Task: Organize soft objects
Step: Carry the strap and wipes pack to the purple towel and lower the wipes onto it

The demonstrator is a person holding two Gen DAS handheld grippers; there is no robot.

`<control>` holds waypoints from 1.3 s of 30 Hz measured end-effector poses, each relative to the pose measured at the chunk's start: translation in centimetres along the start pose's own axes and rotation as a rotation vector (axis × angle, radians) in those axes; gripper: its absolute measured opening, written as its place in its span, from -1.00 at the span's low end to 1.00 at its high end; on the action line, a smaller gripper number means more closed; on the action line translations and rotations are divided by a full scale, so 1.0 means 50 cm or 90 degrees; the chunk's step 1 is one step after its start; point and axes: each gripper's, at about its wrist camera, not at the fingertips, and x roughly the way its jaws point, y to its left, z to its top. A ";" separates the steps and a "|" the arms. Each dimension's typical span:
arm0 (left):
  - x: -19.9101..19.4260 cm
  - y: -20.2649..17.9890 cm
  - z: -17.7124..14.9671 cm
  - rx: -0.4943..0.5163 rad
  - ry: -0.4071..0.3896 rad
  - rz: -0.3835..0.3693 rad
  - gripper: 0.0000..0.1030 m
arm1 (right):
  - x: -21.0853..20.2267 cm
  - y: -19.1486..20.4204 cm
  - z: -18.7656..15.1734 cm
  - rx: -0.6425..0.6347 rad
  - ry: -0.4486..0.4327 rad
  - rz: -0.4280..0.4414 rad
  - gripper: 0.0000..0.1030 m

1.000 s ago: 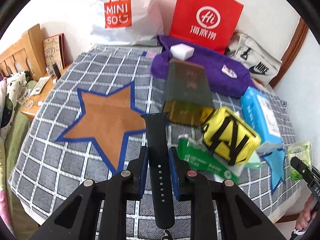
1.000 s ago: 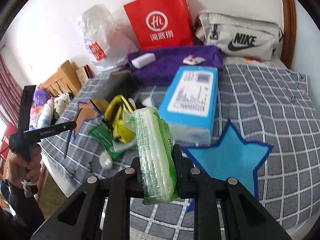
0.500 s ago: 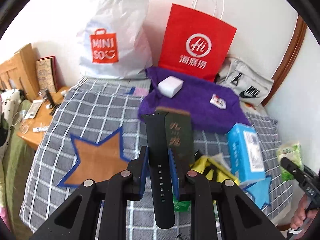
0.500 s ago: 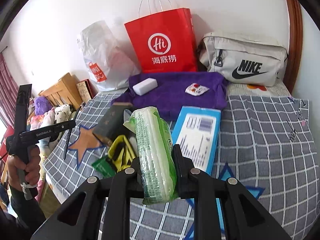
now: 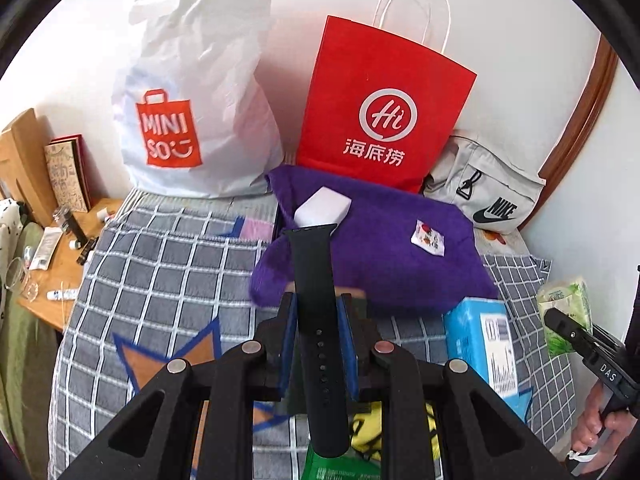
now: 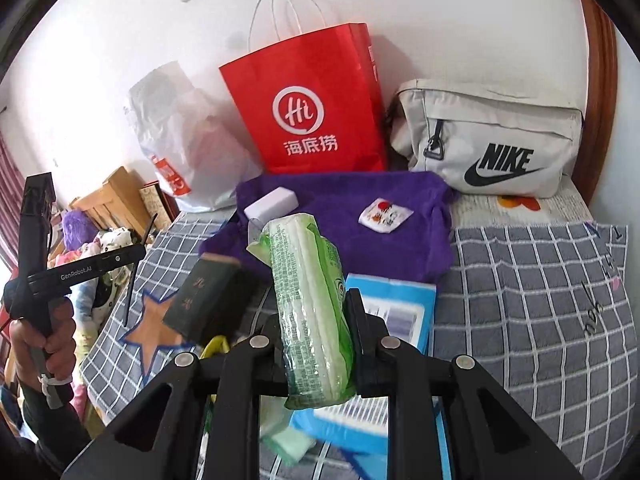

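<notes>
My left gripper (image 5: 317, 312) is shut on a black watch strap (image 5: 316, 320) and holds it in the air above the bed, pointing toward a purple fleece (image 5: 384, 248). My right gripper (image 6: 310, 316) is shut on a green tissue pack (image 6: 310, 304), held upright above a blue tissue pack (image 6: 396, 312). The tissue pack also shows at the right edge of the left wrist view (image 5: 566, 312). A white block (image 5: 322, 210) and a small white packet (image 5: 430, 237) lie on the purple fleece.
A red paper bag (image 5: 380, 116), a white Miniso bag (image 5: 188, 112) and a grey Nike bag (image 5: 484, 196) stand along the wall. A dark box (image 6: 208, 300), a yellow item (image 5: 368, 432) and a green packet (image 5: 340, 468) lie on the checked blanket (image 5: 160, 264), which has an orange star patch (image 5: 168, 356).
Both grippers have risen and tilted up toward the wall with their loads still held. The bags and purple fleece now fill more of each view; the items on the blanket have dropped low.
</notes>
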 end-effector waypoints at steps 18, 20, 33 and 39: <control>0.140 -0.016 0.132 -0.025 0.018 -0.045 -0.61 | 0.134 -0.059 0.149 0.009 0.003 -0.021 -0.61; 0.158 -0.020 0.145 -0.025 0.020 -0.046 -0.61 | 0.147 -0.057 0.166 0.005 -0.001 -0.019 -0.61; 0.300 -0.005 0.167 -0.040 0.061 -0.046 -0.61 | 0.304 -0.109 0.157 0.018 0.080 -0.019 -0.61; 0.349 0.009 0.157 -0.046 0.087 -0.043 -0.61 | 0.343 -0.139 0.139 0.024 0.120 -0.031 -0.60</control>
